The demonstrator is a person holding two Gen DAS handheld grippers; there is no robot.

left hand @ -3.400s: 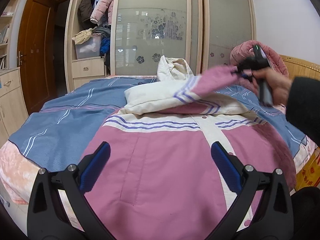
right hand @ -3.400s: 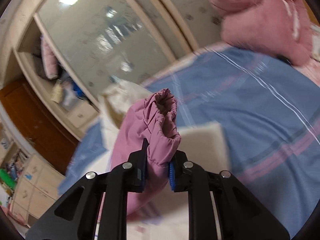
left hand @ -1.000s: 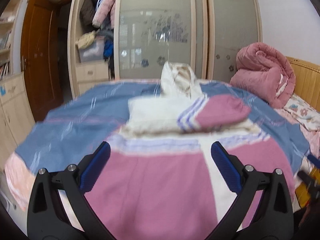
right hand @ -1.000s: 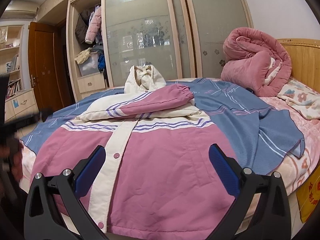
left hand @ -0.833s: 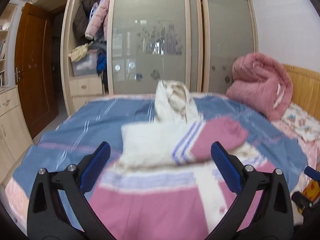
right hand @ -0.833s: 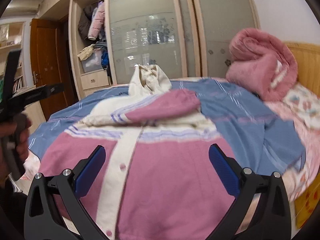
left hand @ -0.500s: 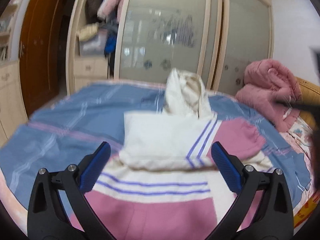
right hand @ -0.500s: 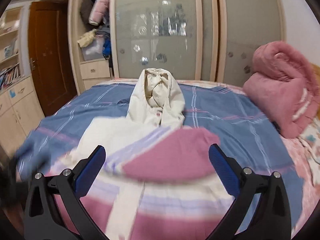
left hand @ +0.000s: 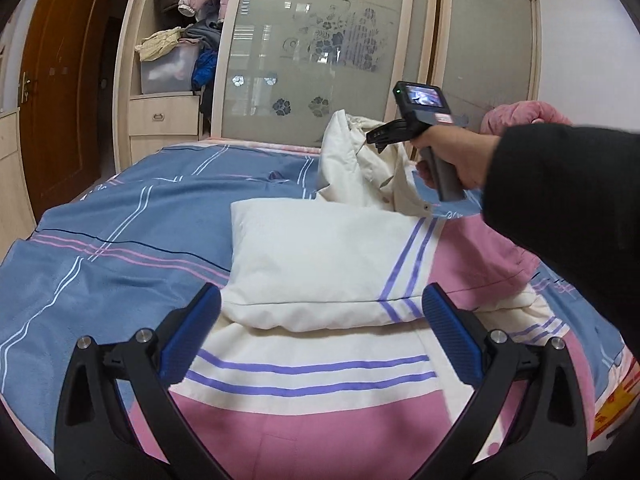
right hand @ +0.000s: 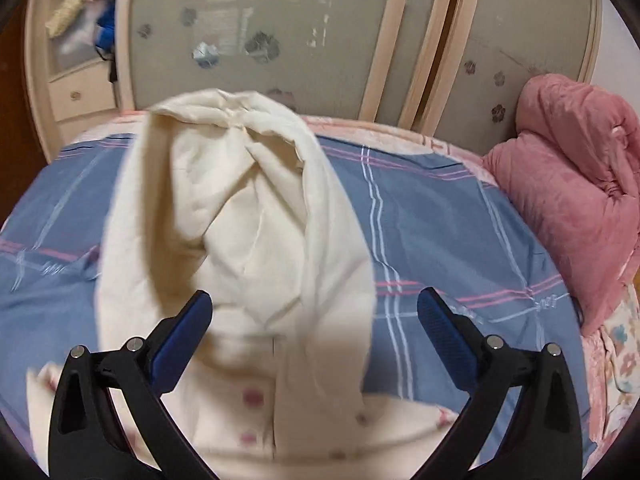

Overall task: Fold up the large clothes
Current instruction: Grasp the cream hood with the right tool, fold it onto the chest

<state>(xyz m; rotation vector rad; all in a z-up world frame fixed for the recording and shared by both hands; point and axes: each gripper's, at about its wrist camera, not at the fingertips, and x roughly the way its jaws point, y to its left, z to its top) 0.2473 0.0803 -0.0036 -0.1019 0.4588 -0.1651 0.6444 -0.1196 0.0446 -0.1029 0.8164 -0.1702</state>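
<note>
A pink and cream jacket [left hand: 312, 368] lies face up on the bed, its sleeves [left hand: 320, 264] folded across the chest. Its cream hood [left hand: 352, 160] stands up at the far end. My left gripper [left hand: 320, 320] is open and empty, hovering over the folded sleeves. My right gripper [right hand: 314, 320] is open and empty, right in front of the hood [right hand: 248, 216]. In the left wrist view the right gripper's body [left hand: 424, 128] is held out over the hood; its fingertips are hidden there.
A blue striped blanket [left hand: 120, 232] covers the bed. A rolled pink quilt [right hand: 572, 184] sits at the right by the headboard. A wardrobe with frosted sliding doors [left hand: 320, 48] and open shelves of clothes [left hand: 180, 40] stands behind the bed.
Both grippers have moved forward over the jacket. The right one let go of the pink sleeve earlier and has now reached the hood. The sleeves lie folded on the chest.
</note>
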